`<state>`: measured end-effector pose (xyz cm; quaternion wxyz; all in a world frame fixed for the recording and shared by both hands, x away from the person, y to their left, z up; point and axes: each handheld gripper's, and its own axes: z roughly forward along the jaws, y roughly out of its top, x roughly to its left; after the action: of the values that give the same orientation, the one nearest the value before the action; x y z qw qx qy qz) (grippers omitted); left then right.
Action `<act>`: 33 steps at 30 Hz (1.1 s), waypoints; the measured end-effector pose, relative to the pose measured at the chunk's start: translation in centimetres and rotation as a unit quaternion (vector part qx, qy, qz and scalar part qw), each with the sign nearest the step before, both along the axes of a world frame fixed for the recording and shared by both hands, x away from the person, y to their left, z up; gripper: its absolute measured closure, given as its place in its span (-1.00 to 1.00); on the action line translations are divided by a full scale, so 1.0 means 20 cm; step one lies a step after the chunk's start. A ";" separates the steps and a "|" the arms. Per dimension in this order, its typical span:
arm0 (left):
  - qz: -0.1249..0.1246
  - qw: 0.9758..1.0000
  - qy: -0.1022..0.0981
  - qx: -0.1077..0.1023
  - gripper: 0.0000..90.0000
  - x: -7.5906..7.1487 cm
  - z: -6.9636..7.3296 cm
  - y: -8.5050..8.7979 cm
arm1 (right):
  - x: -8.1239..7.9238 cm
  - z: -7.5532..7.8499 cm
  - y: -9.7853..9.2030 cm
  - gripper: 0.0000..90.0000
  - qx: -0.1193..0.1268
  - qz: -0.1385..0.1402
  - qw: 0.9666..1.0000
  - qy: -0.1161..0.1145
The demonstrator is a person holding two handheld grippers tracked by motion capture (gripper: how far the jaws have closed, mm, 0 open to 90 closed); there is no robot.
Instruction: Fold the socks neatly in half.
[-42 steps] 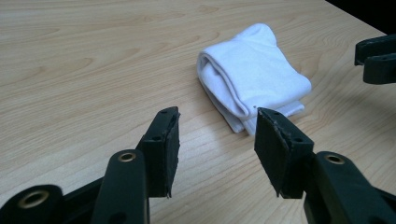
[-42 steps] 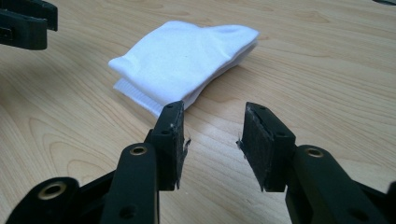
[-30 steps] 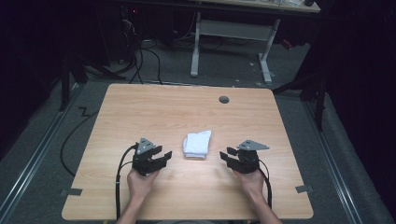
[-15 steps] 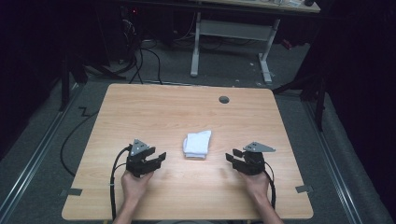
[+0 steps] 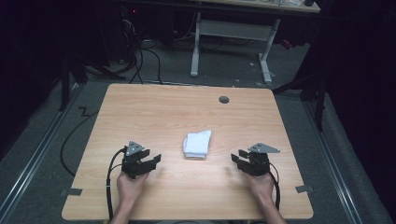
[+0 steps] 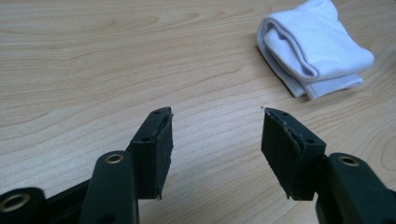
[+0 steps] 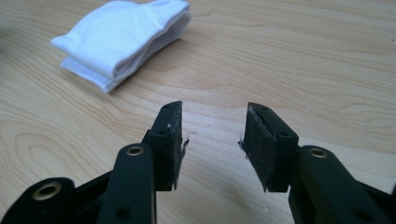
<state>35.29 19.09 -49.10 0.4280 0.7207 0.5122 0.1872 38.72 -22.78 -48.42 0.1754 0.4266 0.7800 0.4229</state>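
The folded white socks [image 5: 197, 144] are lying mid-tabletop [image 5: 187, 102], toward the near edge. The left gripper [image 5: 150, 161], its jaws just opened wider, and right gripper [image 5: 237, 160] are being held open and empty beside them, probably because the folding is done.

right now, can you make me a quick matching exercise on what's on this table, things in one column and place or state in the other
Things:
1. folded white sock
2. left gripper
3. right gripper
4. round grommet hole

Place or state:
A. far side of the table, toward its right
B. jaws apart with nothing between them, left of the sock
C. lying on the wood between the two grippers
D. jaws apart with nothing between them, right of the sock

Pairs: 1-C, 2-B, 3-D, 4-A
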 end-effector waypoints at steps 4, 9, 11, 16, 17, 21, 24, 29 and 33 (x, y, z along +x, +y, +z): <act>0.001 1.000 0.002 0.009 -0.04 0.00 -0.01 0.01 | 0.00 -0.02 -0.03 0.25 -0.005 -0.008 1.000 0.004; 0.012 1.000 0.012 0.010 -0.07 0.01 -0.03 0.03 | 0.00 -0.04 -0.06 0.22 -0.017 -0.024 1.000 0.008; 0.014 1.000 0.014 0.017 -0.08 0.01 -0.04 0.03 | 0.00 -0.04 -0.07 0.21 -0.021 -0.031 0.999 0.007; 0.025 0.999 0.015 0.023 -0.10 0.01 -0.05 0.05 | 0.01 -0.06 -0.10 0.18 -0.037 -0.044 0.998 0.012; 0.027 0.999 0.015 0.025 -0.11 0.01 -0.06 0.05 | 0.01 -0.06 -0.11 0.17 -0.038 -0.045 0.998 0.011; 0.032 0.998 0.016 0.042 -0.13 0.01 -0.07 0.05 | 0.01 -0.06 -0.12 0.13 -0.044 -0.053 0.998 0.011; 0.040 0.998 0.020 0.049 -0.15 0.02 -0.08 0.05 | 0.01 -0.07 -0.13 0.11 -0.055 -0.058 0.997 0.013; 0.047 0.997 0.016 0.061 -0.19 0.02 -0.09 0.05 | 0.01 -0.11 -0.15 0.07 -0.061 -0.069 0.996 0.019; 0.050 0.996 0.011 0.073 -0.22 0.02 -0.09 0.04 | 0.01 -0.13 -0.17 0.03 -0.070 -0.074 0.995 0.014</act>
<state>35.60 19.93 -50.95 0.3587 0.7256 0.5371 0.2374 38.83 -26.15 -51.01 0.2246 0.4762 0.7760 0.3473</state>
